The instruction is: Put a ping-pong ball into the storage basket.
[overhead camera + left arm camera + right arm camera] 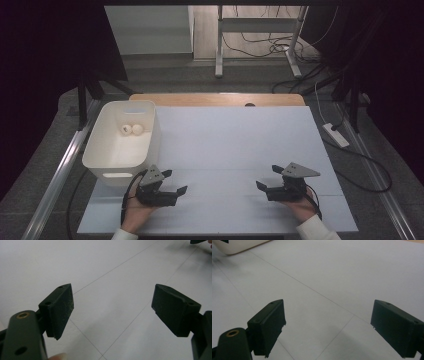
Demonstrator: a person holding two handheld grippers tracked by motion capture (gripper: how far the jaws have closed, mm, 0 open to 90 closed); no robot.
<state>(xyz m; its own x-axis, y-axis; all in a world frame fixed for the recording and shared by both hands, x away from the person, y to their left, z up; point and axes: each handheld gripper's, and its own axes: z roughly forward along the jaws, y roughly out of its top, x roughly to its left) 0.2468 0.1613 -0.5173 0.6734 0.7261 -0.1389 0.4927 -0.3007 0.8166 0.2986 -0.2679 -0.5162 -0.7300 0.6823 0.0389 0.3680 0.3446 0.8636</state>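
Claws waiting wide, balls lying off to the left

Left claw (176, 181) is resting on the bench (235, 145) at the near edge with its jaws standing well apart and nothing between them; its own view is showing bare white sheet ahead. Up and to its left, just beside it, the white bin (102, 150) is sitting at the bench's left edge, its long axis running away from the person. Two small pale balls (132, 129) are lying side by side, touching or nearly so, on the bin's floor toward the far end; being round, they are pointing no way in particular, and the pair's line is running across the bin. Right claw (267, 178) is resting well apart from the bin at the near right, jaws likewise spread and empty, aiming leftward toward its partner.

Judging from this, the left hand is much the nearer one: a reach for the balls would be going forward, slightly left, and down over the bin's near wall.
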